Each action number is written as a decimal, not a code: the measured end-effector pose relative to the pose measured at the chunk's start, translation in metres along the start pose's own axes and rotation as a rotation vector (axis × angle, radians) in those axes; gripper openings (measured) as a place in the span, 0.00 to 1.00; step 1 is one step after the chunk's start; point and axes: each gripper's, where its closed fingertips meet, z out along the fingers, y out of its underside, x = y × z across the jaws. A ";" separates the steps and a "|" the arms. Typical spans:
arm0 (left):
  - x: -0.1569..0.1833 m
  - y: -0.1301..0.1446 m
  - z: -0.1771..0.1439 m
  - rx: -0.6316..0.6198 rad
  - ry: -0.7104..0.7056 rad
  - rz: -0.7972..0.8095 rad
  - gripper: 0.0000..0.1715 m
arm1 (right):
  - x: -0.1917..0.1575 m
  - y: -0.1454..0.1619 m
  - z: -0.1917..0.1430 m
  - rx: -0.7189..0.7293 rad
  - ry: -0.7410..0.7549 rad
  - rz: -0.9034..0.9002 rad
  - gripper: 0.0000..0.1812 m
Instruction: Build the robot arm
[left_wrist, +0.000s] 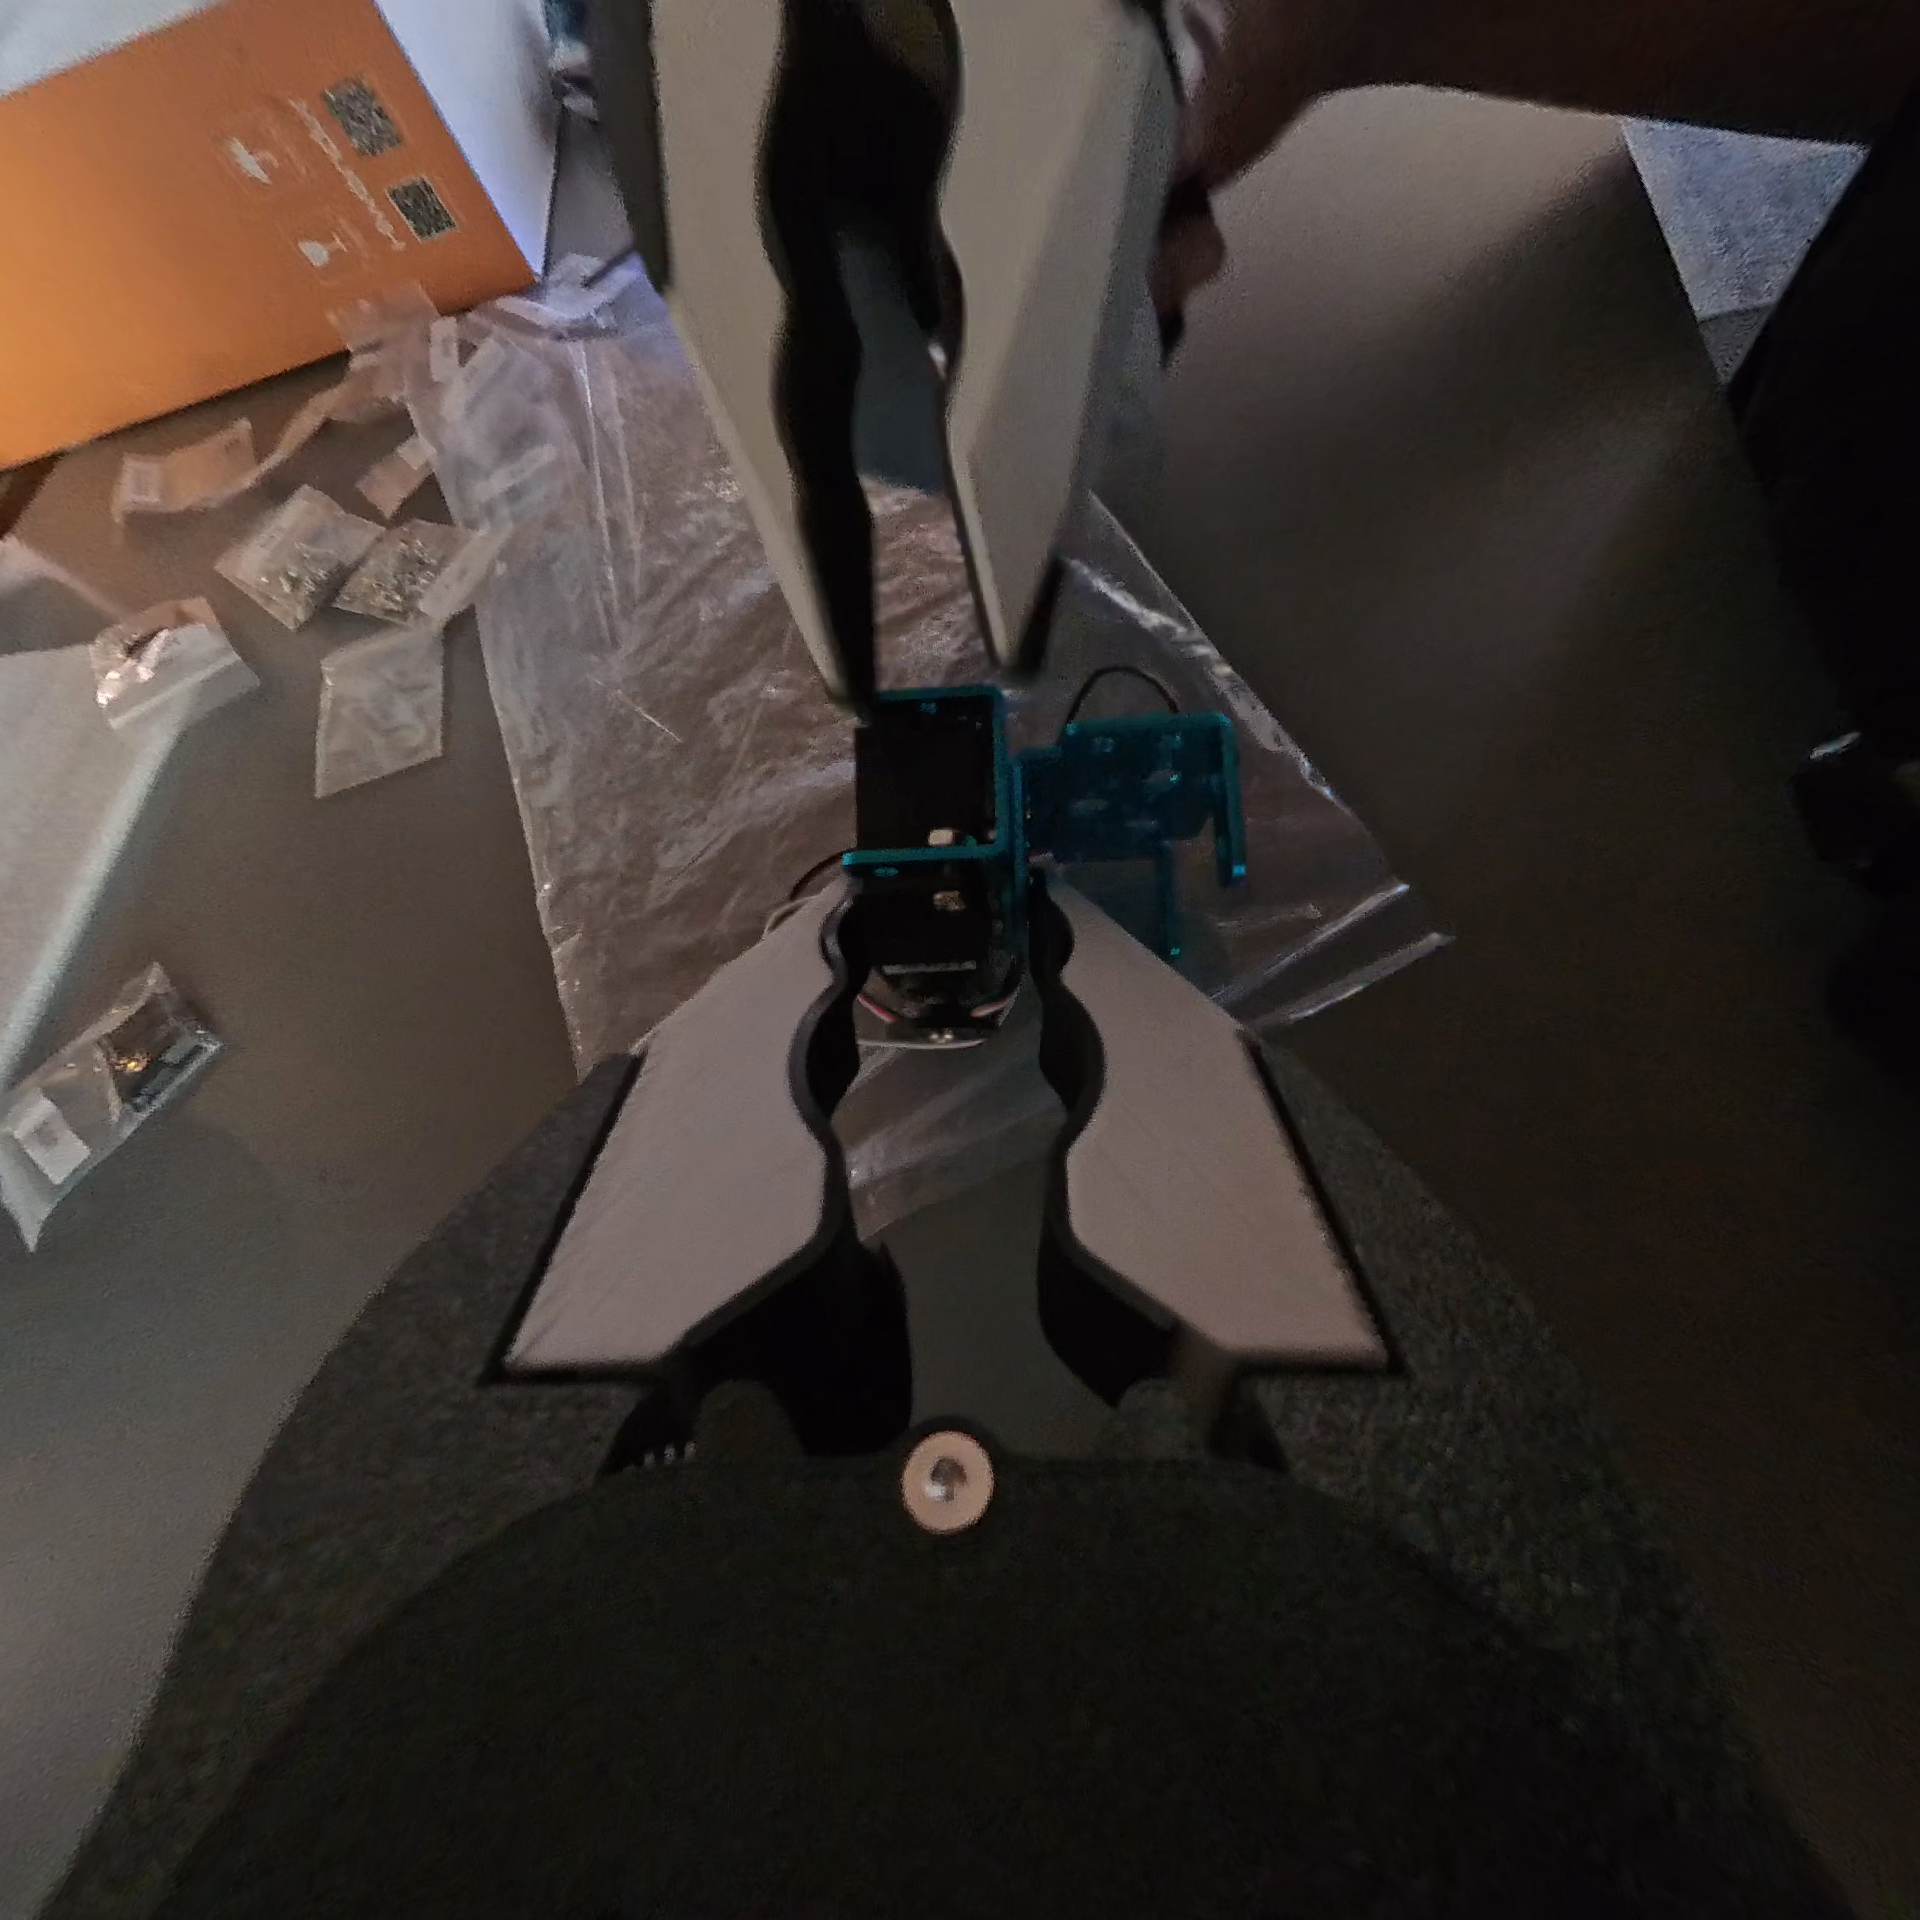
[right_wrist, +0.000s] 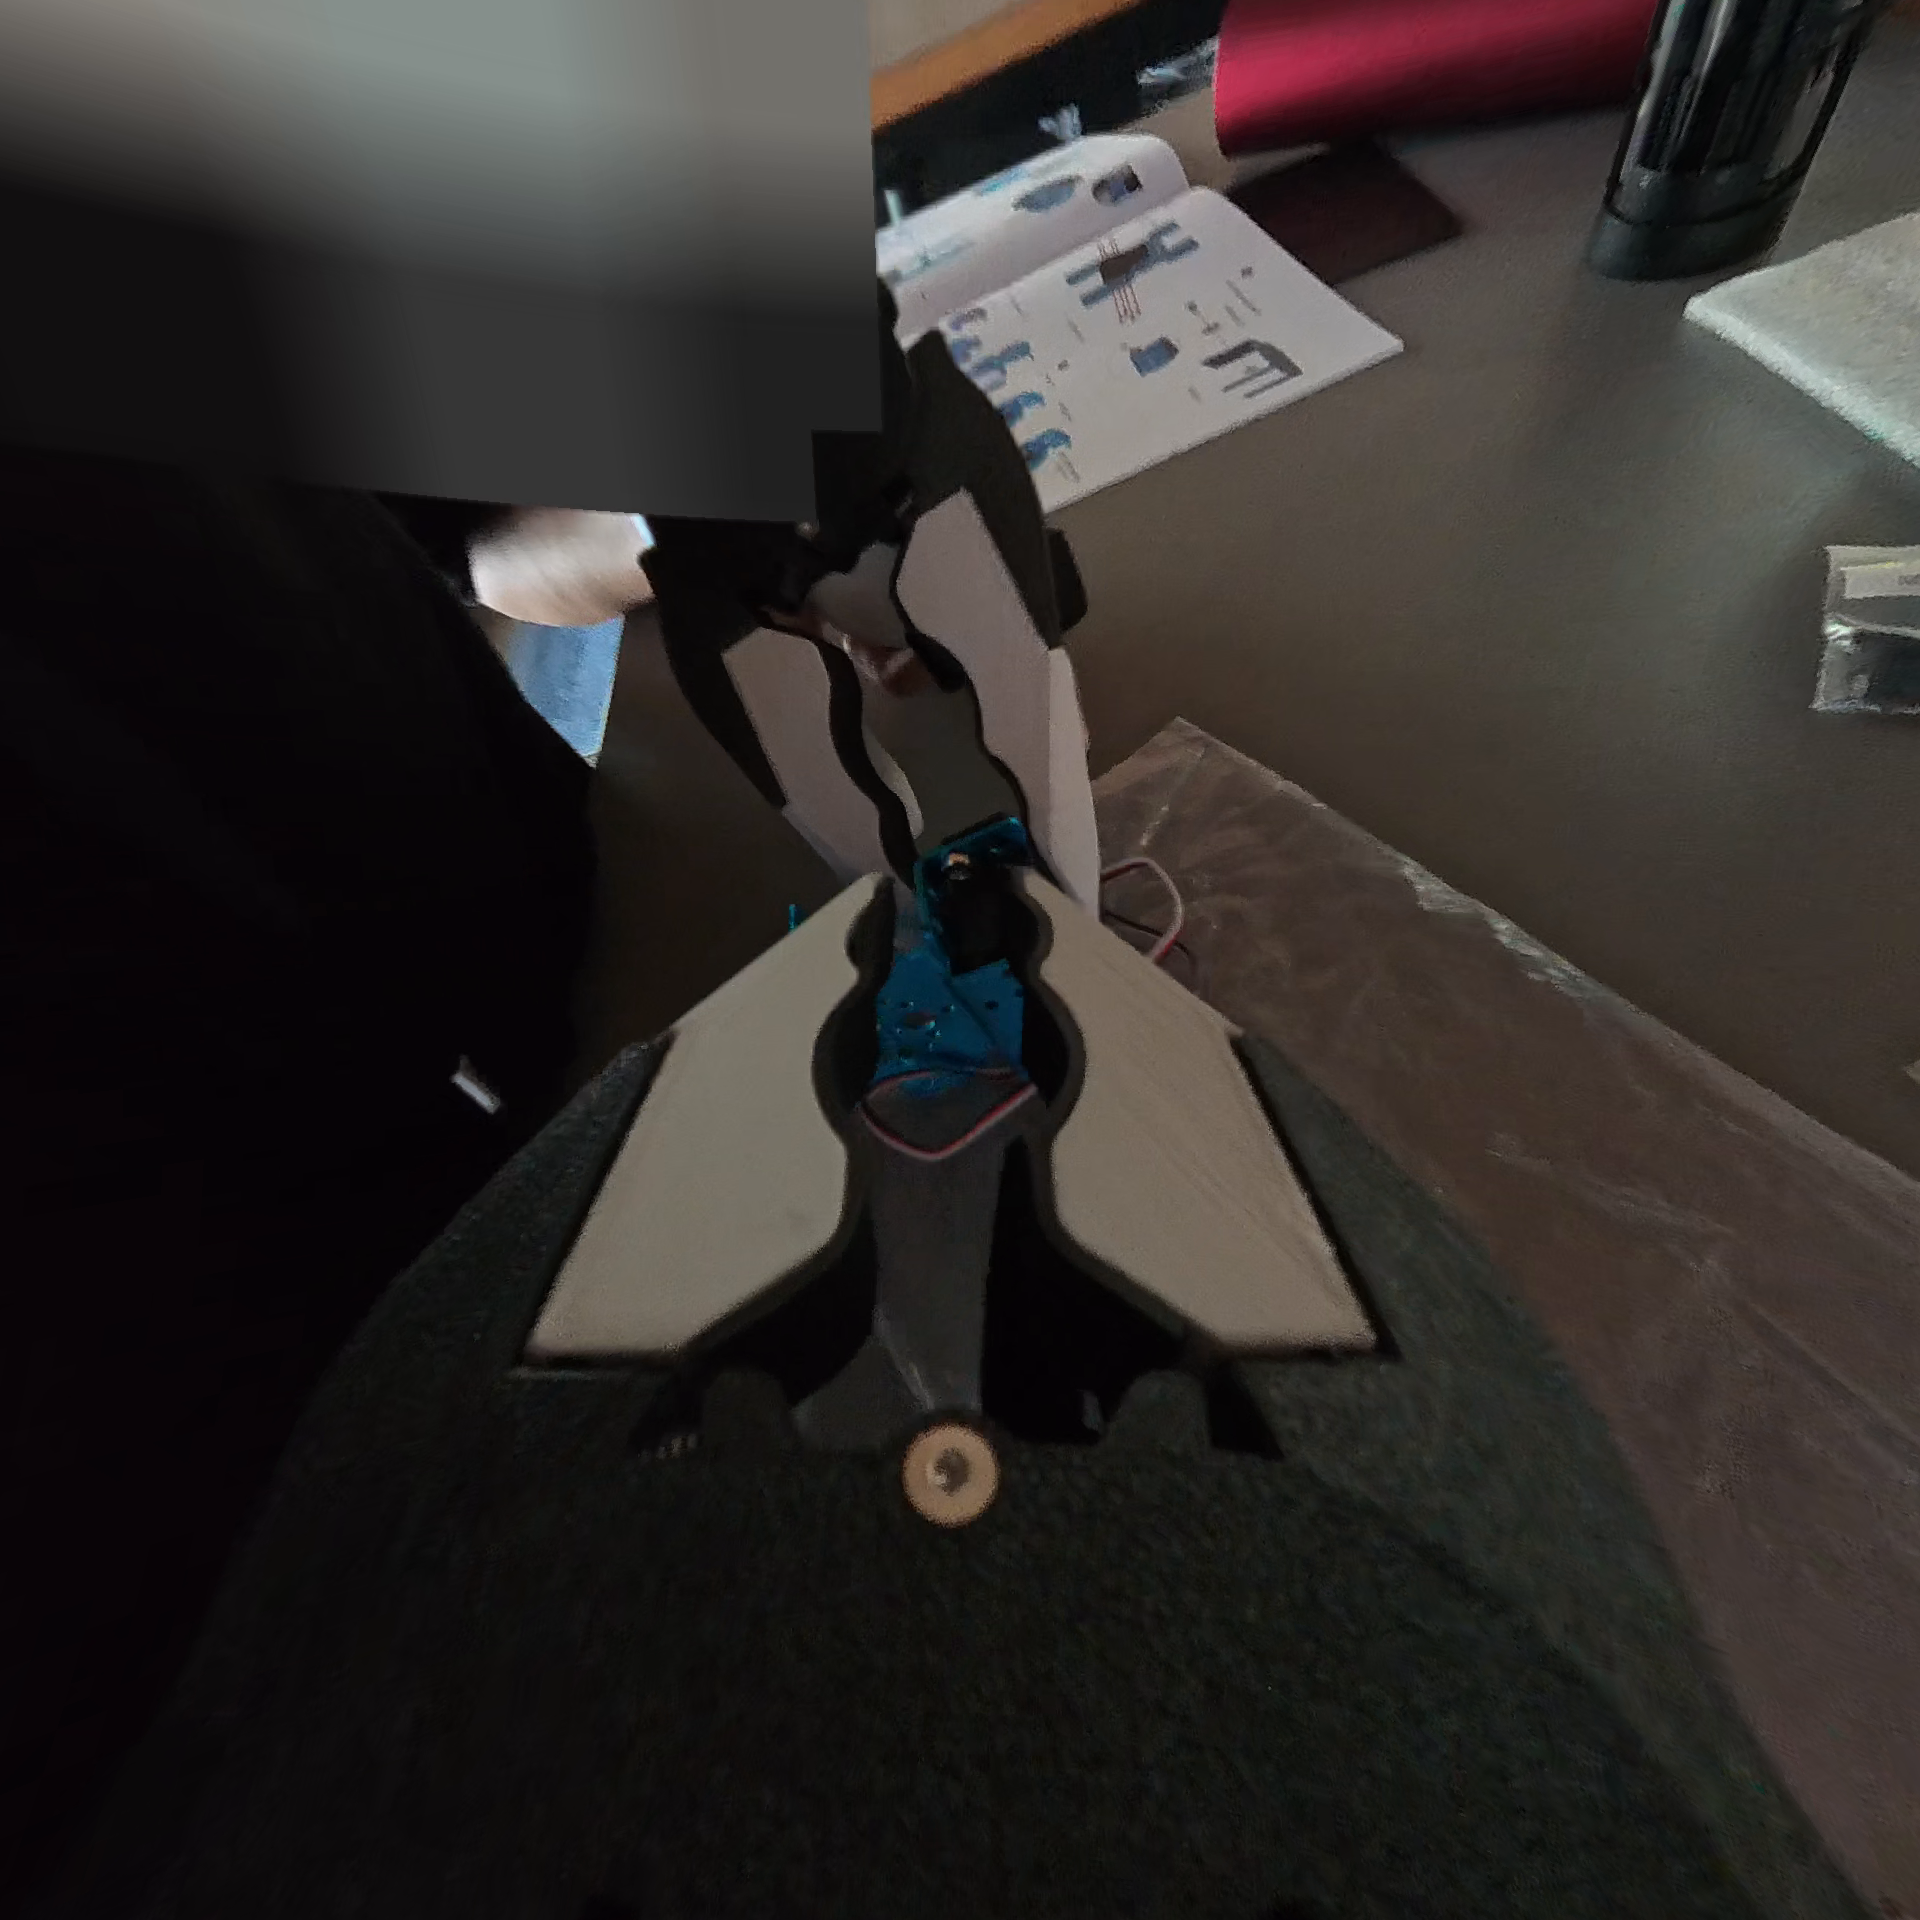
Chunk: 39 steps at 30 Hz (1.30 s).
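A black servo (left_wrist: 920, 790) sits in a teal metal bracket (left_wrist: 1000, 769), with a second teal bracket (left_wrist: 1143, 800) joined at its right. My left gripper (left_wrist: 940, 904) is shut on the servo's lower body, just above the grey table. The right gripper (left_wrist: 940, 675) comes down from the top and pinches the bracket's upper end. In the right wrist view my right gripper (right_wrist: 956, 914) is shut on the teal bracket (right_wrist: 925, 1018), and the left gripper (right_wrist: 987, 873) meets it from above. Red and black wires (right_wrist: 1143, 914) trail from the servo.
A clear plastic bag (left_wrist: 675, 675) lies under the parts. Several small bags of screws (left_wrist: 343, 571) and an orange box (left_wrist: 208, 208) are at the left. An open instruction booklet (right_wrist: 1143, 312), a black bottle (right_wrist: 1725, 135), a white foam pad (right_wrist: 1829, 332) and a person's dark clothing (right_wrist: 260, 935) also show. Spacing between my two grippers at the tips: around 5 cm. From either gripper's tips it is about 35 cm to the black bottle (right_wrist: 1725, 135).
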 end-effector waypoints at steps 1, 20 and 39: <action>0.000 0.001 0.000 -0.006 0.002 0.008 0.17 | 0.005 -0.002 -0.009 0.005 -0.016 -0.011 0.11; -0.008 0.000 -0.011 0.014 -0.054 -0.033 0.25 | 0.062 -0.005 -0.023 0.100 0.061 -0.078 0.09; -0.002 -0.030 0.007 0.002 0.010 -0.136 0.16 | 0.016 0.035 -0.002 -0.386 -0.080 -0.178 0.17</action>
